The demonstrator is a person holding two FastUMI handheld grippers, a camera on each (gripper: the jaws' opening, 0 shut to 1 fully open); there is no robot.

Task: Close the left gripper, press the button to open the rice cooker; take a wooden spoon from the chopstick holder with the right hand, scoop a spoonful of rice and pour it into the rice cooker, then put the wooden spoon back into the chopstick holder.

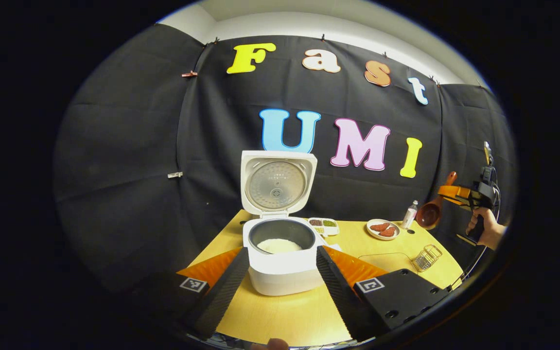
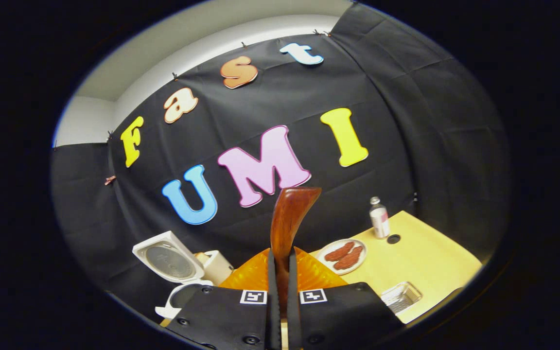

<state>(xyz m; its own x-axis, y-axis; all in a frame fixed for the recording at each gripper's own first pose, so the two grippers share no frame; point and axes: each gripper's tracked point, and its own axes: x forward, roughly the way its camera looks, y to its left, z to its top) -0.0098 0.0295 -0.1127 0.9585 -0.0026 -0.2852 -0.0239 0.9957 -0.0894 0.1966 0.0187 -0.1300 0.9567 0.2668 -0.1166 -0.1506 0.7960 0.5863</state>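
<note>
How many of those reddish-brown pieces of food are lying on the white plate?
2. Both pieces lie side by side on the white plate, which sits on the table between the seasoning tray and the small bottle. Anything beneath them would be hidden.

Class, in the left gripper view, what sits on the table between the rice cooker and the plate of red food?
In the left gripper view, a small divided dish of grains or beans lies between the rice cooker and the plate.
</note>
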